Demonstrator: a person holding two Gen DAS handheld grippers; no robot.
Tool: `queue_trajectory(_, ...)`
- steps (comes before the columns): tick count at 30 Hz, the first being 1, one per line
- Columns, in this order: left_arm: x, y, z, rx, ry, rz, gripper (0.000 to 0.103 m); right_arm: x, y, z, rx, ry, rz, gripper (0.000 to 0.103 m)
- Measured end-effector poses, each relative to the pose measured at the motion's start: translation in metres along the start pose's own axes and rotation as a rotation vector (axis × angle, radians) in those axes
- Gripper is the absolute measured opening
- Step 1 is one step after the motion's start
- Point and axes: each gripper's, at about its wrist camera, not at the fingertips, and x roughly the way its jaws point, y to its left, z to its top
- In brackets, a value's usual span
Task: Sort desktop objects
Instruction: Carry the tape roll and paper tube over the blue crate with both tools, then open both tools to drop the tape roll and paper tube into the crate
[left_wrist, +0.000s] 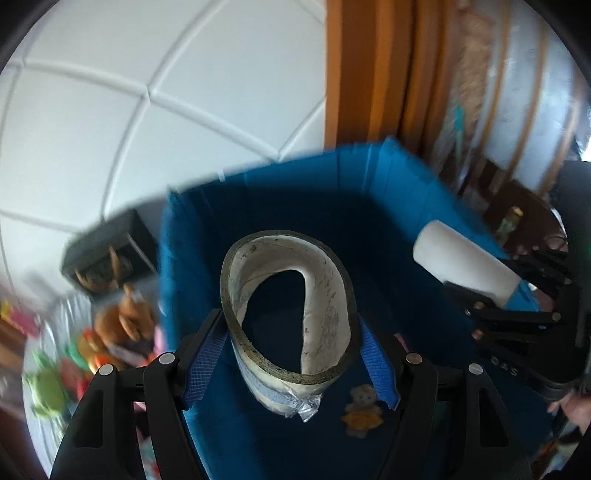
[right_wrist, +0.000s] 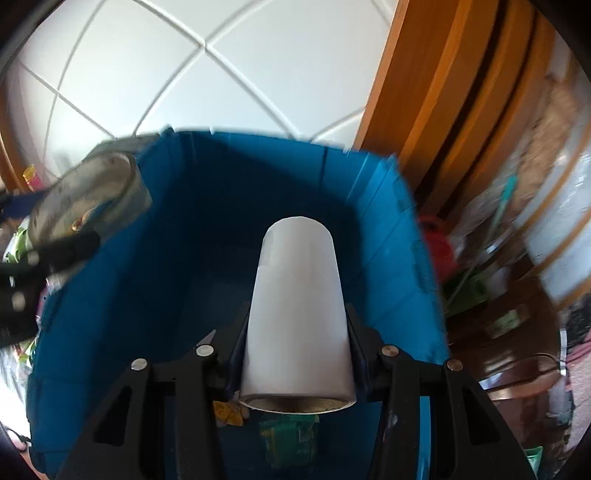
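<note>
My left gripper (left_wrist: 291, 332) is shut on a squashed, dirty grey-white tape roll (left_wrist: 325, 295), which it holds above the open blue bin (left_wrist: 369, 192). My right gripper (right_wrist: 297, 332) is shut on a white paper roll (right_wrist: 299, 302), also over the blue bin (right_wrist: 221, 184). Each view catches the other tool. The white roll (left_wrist: 461, 258) in the right gripper (left_wrist: 517, 295) shows at the bin's right rim, and the tape roll (right_wrist: 85, 195) in the left gripper (right_wrist: 55, 251) at its left rim. A small bear figure (left_wrist: 360, 410) and a green packet (right_wrist: 288, 432) lie on the bin floor.
Blurred toys lie left of the bin: a green frog (left_wrist: 48, 387), a brown plush (left_wrist: 125, 317) and a black box (left_wrist: 107, 251). Behind stand a white tiled wall (left_wrist: 184, 92) and an orange wooden frame (left_wrist: 362, 74). A red object (right_wrist: 439, 251) and clutter sit right of the bin.
</note>
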Motion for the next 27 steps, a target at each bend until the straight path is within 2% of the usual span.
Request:
queue_trajectory(5,0.077,-0.017,-0.009,-0.087,0.212,0.086,0.071,0.104,-0.02,0.018,-0.002,0.209,0.066,0.046)
queue_trajectory(7,0.098,-0.024,-0.02,-0.107,0.274,0.1,0.071,0.134,-0.017,0.017,-0.041,0.264,0.057,0.046)
queue_trajectory(11,0.139,-0.037,-0.043,-0.138,0.399,0.131,0.071,0.185,-0.011,0.006,-0.067,0.364,0.102,0.046)
queue_trajectory(14,0.155,-0.044,-0.063,-0.143,0.466,0.147,0.071,0.215,-0.007,-0.006,-0.08,0.429,0.11,0.046)
queue_trajectory(20,0.16,-0.058,-0.083,-0.155,0.527,0.119,0.071,0.275,-0.002,-0.028,-0.103,0.553,0.117,0.046)
queue_trajectory(23,0.157,-0.063,-0.084,-0.158,0.529,0.093,0.072,0.29,-0.005,-0.032,-0.099,0.577,0.116,0.046)
queue_trajectory(27,0.153,-0.059,-0.085,-0.161,0.525,0.102,0.072,0.294,-0.008,-0.028,-0.089,0.577,0.125,0.046)
